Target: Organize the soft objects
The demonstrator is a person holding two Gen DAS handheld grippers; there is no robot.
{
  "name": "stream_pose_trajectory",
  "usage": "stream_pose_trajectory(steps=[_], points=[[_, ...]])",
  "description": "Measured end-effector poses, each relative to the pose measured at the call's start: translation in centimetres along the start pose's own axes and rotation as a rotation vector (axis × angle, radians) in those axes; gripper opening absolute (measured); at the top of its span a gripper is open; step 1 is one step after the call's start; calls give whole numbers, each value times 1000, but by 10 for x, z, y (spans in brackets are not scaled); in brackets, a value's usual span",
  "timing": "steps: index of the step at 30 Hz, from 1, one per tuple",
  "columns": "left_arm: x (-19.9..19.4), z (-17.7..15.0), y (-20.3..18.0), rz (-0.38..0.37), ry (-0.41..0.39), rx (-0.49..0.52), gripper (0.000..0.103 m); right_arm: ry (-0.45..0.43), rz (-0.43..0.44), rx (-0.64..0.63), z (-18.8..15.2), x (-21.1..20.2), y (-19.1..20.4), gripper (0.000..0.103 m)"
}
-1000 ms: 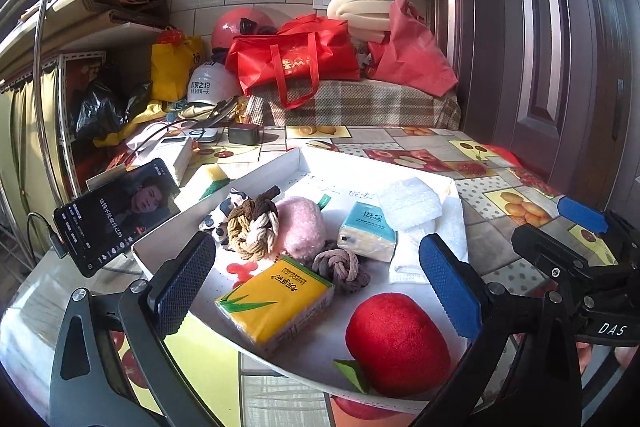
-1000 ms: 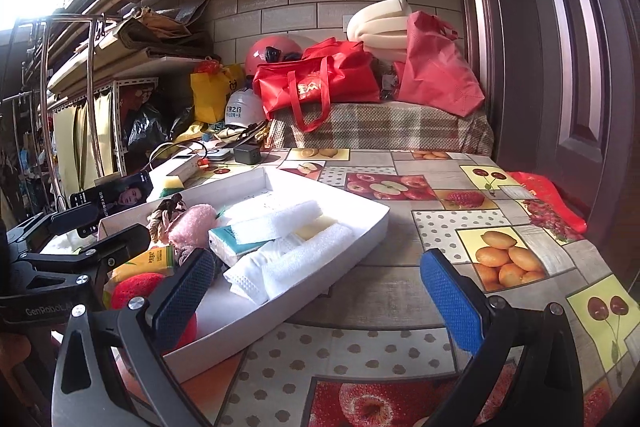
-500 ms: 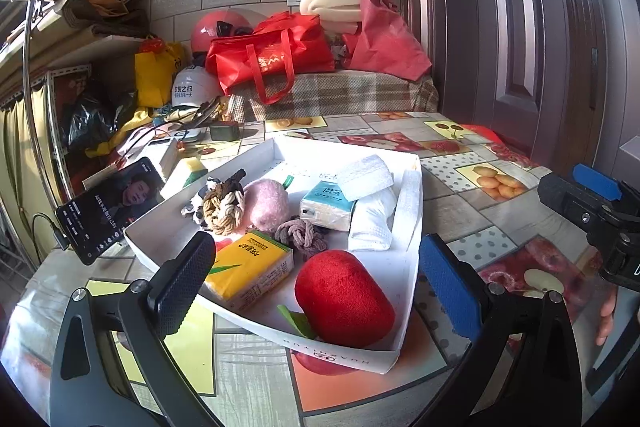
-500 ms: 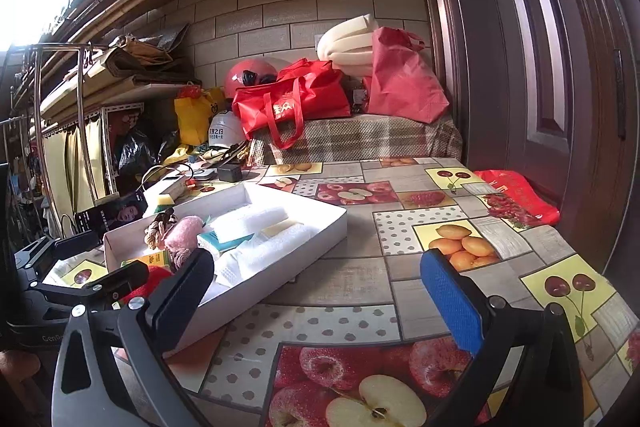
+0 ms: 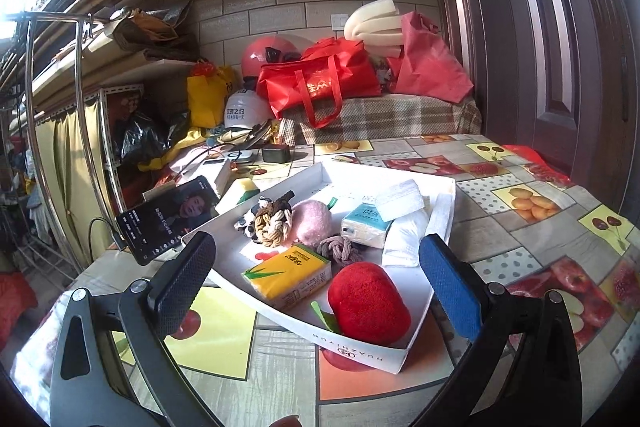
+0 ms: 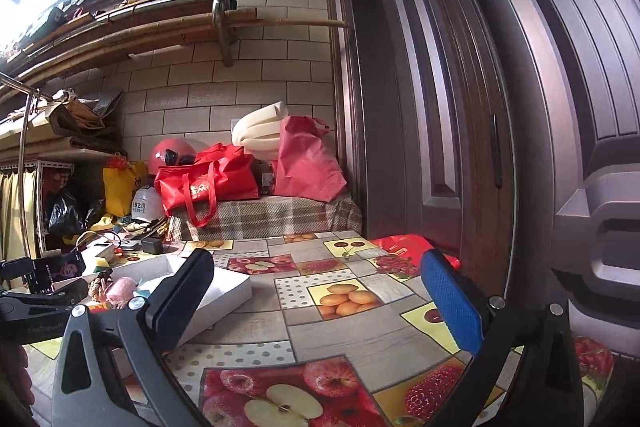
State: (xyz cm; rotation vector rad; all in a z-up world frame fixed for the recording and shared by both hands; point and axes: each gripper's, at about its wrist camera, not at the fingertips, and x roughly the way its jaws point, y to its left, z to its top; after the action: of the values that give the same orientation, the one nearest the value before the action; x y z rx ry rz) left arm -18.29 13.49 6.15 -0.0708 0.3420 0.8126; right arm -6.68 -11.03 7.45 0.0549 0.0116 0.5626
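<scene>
Left wrist view: the left tool (image 5: 316,279) hangs with its jaws spread wide and nothing between them, above the near corner of the white tray (image 5: 360,349) on the fruit-patterned counter (image 5: 560,227). Bare counter lies to the tray's right, as far as the door. In the tray: a red plush apple (image 5: 370,303) at the near corner, a yellow tissue pack (image 5: 288,275) beside it, a grey rope knot (image 5: 340,250), a pink plush ball (image 5: 314,223), a tan rope knot (image 5: 272,227), a teal tissue pack (image 5: 366,227) and white foam pieces (image 5: 402,211). A phone (image 5: 168,219) stands just left of the tray. Right wrist view: the right tool (image 6: 320,307) is likewise spread wide and empty, over open counter (image 6: 360,339) right of the tray (image 6: 228,295), the door close on the right.
</scene>
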Motion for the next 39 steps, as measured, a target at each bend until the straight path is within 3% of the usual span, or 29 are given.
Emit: stream_pose_trajectory(steps=[2,3,5,10,14,24,39], points=[[5,0,-5,39,25,18,103,91,11,18,-3,14,-6,103],[9,0,-6,2,44,28,103,114,-7,27,-3,18,-9,103],[18,-1,-8,-47,108,31,103,134,-34,40,-4,21,-12,103],[26,3,-10,-47,192,-10,103,140,-16,18,-7,18,-9,103],[21,11,-20,44,196,58,103,158,-7,24,-8,20,-10,103],[16,15,-26,4,226,72,103,159,-1,24,-8,20,-11,103],[21,12,-22,31,240,55,103,170,4,18,-10,23,-7,103]])
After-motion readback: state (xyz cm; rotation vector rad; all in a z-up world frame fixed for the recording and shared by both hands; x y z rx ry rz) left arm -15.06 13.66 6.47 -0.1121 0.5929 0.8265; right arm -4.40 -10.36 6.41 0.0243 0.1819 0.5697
